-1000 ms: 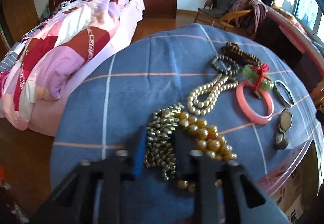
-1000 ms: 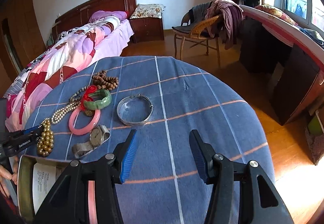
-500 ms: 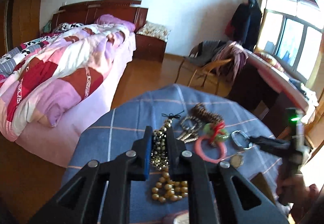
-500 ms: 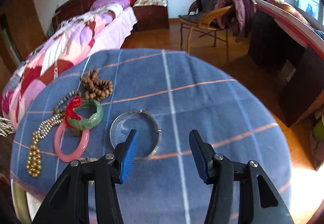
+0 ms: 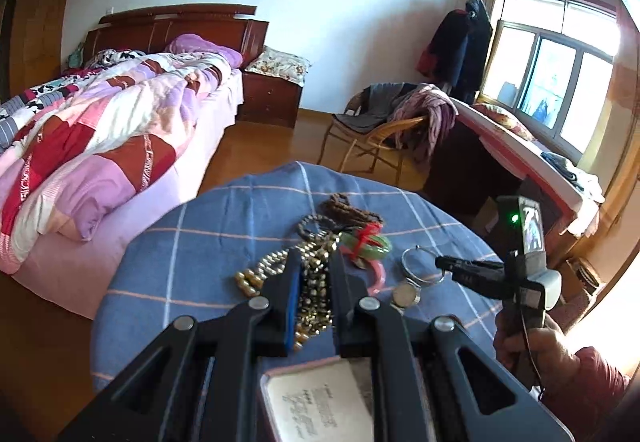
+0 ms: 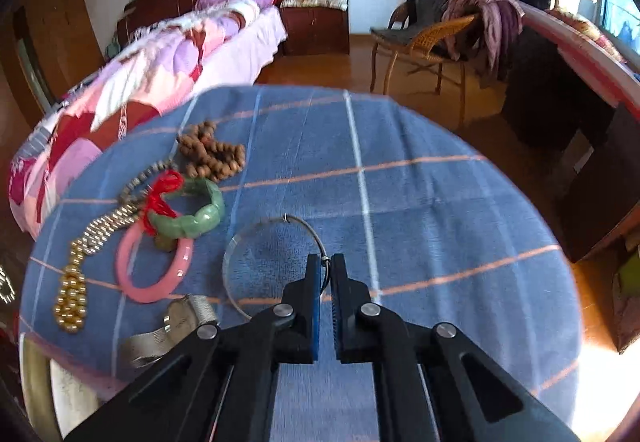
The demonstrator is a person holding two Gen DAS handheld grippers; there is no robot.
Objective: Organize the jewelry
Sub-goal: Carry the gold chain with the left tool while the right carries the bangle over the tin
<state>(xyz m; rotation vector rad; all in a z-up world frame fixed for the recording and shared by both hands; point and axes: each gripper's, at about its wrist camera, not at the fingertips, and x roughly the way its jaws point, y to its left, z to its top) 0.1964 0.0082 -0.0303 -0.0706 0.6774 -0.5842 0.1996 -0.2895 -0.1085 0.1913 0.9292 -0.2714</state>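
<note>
On the worktop [image 6: 420, 202] lie three bangles: one pink [image 6: 154, 266], one green with red cord [image 6: 188, 210], one silver [image 6: 272, 258]. There are two bead necklaces lying, one brown [image 6: 210, 154] and one gold [image 6: 86, 262], and one wristwatch [image 6: 182, 318]. One more gold bead necklace [image 5: 314, 292] hangs between the fingers of a hand-held gripper [image 5: 314, 278]; two hand-held grippers are counted.

My right gripper [image 6: 325, 266], matt black plastic with ribbed blue pads, pinches a thin shiny metal bangle [image 6: 276, 262]. Left of it lie a glossy pink bangle [image 6: 154, 270], polished green stone bracelet [image 6: 188, 216] (red cord tied on) and rough wooden beads [image 6: 212, 154] on the tabletop [image 6: 420, 202], woven blue cloth.
</note>
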